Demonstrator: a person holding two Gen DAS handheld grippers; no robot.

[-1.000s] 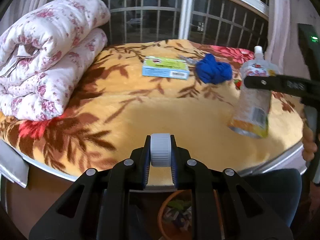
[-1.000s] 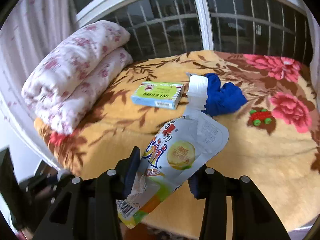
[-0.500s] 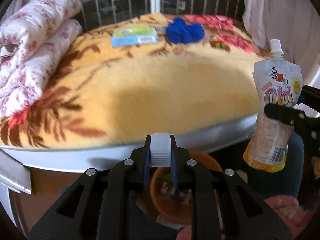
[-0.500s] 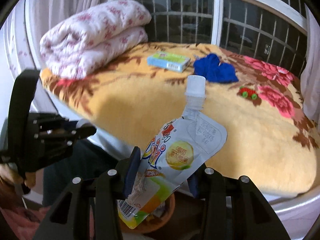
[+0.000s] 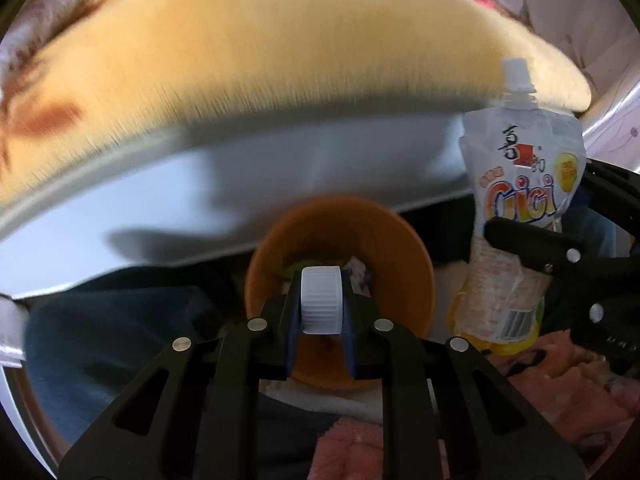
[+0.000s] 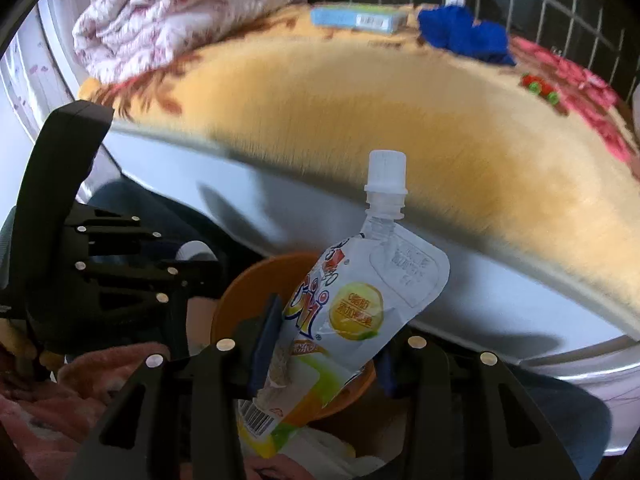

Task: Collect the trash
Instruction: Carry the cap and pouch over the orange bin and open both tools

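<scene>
My left claw (image 5: pixel 320 320) is closed tight on a small white ribbed plastic cap (image 5: pixel 321 300), its blue pads (image 5: pixel 291 320) pressed against the cap's two sides. In the left wrist view the cap sits right in front of the mouth of a round orange plastic bin (image 5: pixel 416 264) that stands below the bed's edge, with scraps of paper and wrappers inside it.

My right claw (image 6: pixel 320 344) is clamped on a crumpled white drink pouch with a yellow fruit print and a white screw spout (image 6: pixel 360 300). The pouch stands tilted, spout uppermost, gripped across its lower half, and its barcode end hangs down below the fingers (image 6: pixel 266 332). From the right wrist view the pouch covers part of the orange bin's rim (image 6: pixel 240 292); whether it is directly above the opening I cannot tell.

Both views are smeared by motion. Above the bin runs the pale bed frame (image 5: pixel 200 184) carrying a yellow flowered blanket (image 6: pixel 400 120). On the blanket, well apart from my claws, lie a rolled pink-flowered quilt (image 6: pixel 180 12), a flat blue-green carton (image 6: pixel 360 18) and a bunched blue cloth (image 6: pixel 464 34).
</scene>
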